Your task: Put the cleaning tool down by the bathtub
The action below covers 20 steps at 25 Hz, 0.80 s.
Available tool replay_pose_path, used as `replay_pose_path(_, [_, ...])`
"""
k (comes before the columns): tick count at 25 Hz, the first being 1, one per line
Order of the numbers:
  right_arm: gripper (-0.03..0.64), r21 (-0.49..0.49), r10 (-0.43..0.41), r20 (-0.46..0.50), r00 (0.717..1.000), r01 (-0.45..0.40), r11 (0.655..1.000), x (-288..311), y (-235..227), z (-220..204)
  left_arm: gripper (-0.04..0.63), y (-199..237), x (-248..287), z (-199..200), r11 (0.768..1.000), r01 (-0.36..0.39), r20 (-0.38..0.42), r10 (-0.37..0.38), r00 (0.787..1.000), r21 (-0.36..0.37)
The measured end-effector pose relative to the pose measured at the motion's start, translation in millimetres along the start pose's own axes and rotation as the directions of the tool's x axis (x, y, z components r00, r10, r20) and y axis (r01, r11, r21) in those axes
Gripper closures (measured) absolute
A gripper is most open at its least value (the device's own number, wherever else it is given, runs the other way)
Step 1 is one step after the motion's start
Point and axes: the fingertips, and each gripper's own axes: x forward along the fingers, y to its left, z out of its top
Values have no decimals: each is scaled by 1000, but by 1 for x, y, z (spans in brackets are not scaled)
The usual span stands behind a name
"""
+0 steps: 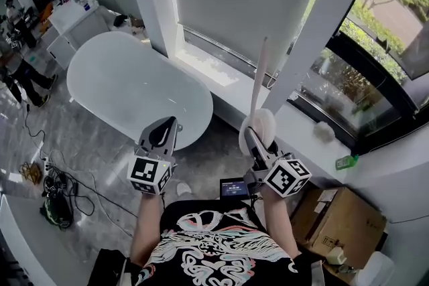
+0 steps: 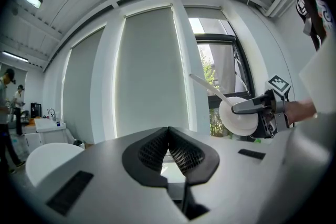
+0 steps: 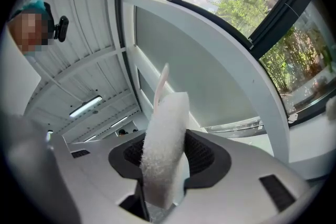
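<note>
Head view:
- One white oval bathtub [image 1: 134, 87] is seen along the window wall.
- Two hand-held grippers are counted.
- The left gripper [image 1: 167, 127] is held over the tub's near end.
- The right gripper [image 1: 253, 137] is held off that same end, clear of the rim, on the window side.
- One cleaning tool [image 1: 259, 118], a round white pad on a long pale handle, is carried in the right gripper. It is in the air, apart from the tub, with its handle rising toward the window wall.
- One cardboard box [image 1: 338, 218] is noted well away from the tub, past the right gripper.

Left gripper view:
- The left gripper [image 2: 168, 144] is seen with its two jaws brought together, and nothing is held between them.
- A curve of the bathtub [image 2: 47, 157] shows low on the far side.
- The cleaning tool [image 2: 236, 115] is seen gripped by the right gripper [image 2: 260, 107] on the side away from the tub.

Right gripper view:
- The right gripper [image 3: 168, 157] is clamped on the fleecy pad of the cleaning tool [image 3: 165, 149], one jaw on each face.
- The pad is seen edge-on, and the handle tip shows above it.
</note>
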Motion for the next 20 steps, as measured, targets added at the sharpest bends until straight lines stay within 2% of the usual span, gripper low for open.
replay_pose_path(9, [426, -12, 14, -36, 999, -14, 1000, -5, -11, -4, 578, -6, 2, -3, 999, -25, 8, 25, 1000, -32])
replay_pose_path(20, [426, 0, -13, -44, 999, 13, 1000, 23, -47, 10, 578, -3, 60, -7, 999, 14, -5, -14, 1000, -43])
